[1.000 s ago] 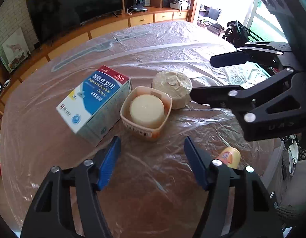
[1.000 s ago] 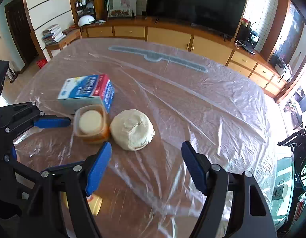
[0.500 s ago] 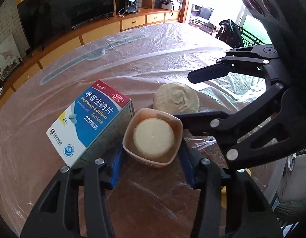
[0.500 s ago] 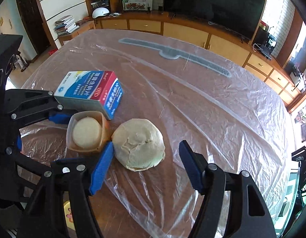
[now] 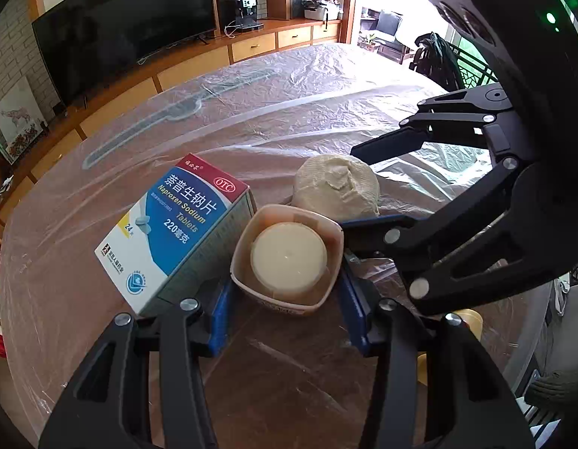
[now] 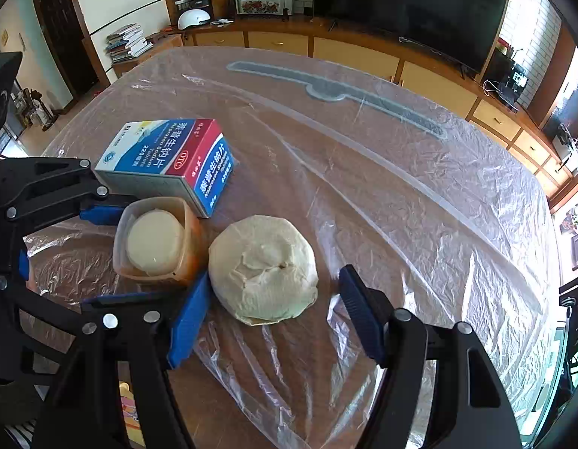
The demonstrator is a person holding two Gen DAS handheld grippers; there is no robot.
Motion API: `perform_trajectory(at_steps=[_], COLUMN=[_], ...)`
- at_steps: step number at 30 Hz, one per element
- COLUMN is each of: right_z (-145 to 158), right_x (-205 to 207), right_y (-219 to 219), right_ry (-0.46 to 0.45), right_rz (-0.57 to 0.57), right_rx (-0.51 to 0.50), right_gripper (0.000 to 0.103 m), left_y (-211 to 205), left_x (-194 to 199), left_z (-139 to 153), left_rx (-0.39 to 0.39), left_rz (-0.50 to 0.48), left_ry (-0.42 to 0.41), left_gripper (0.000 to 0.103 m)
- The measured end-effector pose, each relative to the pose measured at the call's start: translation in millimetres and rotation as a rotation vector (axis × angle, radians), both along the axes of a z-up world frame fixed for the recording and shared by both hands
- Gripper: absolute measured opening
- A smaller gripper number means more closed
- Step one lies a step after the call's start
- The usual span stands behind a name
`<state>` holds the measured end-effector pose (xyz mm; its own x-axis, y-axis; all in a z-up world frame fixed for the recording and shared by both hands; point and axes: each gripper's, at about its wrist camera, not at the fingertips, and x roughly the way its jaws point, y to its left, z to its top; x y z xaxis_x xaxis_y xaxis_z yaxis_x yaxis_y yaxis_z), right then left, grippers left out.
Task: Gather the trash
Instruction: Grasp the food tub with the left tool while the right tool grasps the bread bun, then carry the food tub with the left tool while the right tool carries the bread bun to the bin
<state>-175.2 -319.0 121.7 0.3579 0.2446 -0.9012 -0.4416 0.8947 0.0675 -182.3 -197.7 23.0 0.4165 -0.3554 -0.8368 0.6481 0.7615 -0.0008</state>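
A small orange plastic cup [image 5: 289, 262] with a pale round lid sits on the plastic-covered table; it also shows in the right wrist view [image 6: 156, 241]. My left gripper [image 5: 285, 303] is open, its blue pads on either side of the cup's near part. A crumpled beige paper wad [image 6: 264, 267] lies right of the cup, also seen in the left wrist view [image 5: 335, 185]. My right gripper [image 6: 274, 325] is open, its pads straddling the wad's near side. A blue-and-white medicine box [image 5: 173, 232] lies left of the cup, also in the right wrist view [image 6: 165, 159].
The round table [image 6: 401, 187] is covered in wrinkled clear plastic film. A small yellow item [image 5: 467, 320] lies near the table's edge behind the right gripper. A TV and low wooden cabinets [image 6: 364, 45] stand beyond the table.
Both grippers moved forward and down. The left gripper's pads now flank the cup and have narrowed; the right gripper's pads now flank the paper wad.
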Motion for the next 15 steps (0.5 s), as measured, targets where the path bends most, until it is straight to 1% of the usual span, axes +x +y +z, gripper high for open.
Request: perform_trajectory(at_steps=[1,2,13,15], right_z=[1.1,2.0,19.1,21.2], right_x=[-0.2,-0.3,-9.0,-11.9], right_y=[-1.5,-2.8,-28.5,-32.6], right_ry=[-0.003,-0.006,0.02,0.02], right_rz=[-0.013,-0.02,-0.13,-0.14], right_rx=[0.007,0.012,0.143,0.162], right_gripper=[0.054,0.051,0.05,0.05], left_y=[0.6,0.1,15.1,18.7], left_x=[0.2,0.8,-7.3,-9.3], left_z=[0.3,0.3,8.5,9.6], left_rx=[-0.001,-0.001,-0.056,-0.065], left_rz=[0.005,0.011,0.037,0.054], left_ry=[0.001,0.001,0.054,0.057], left_gripper=[0.05,0.05,0.05,0.05])
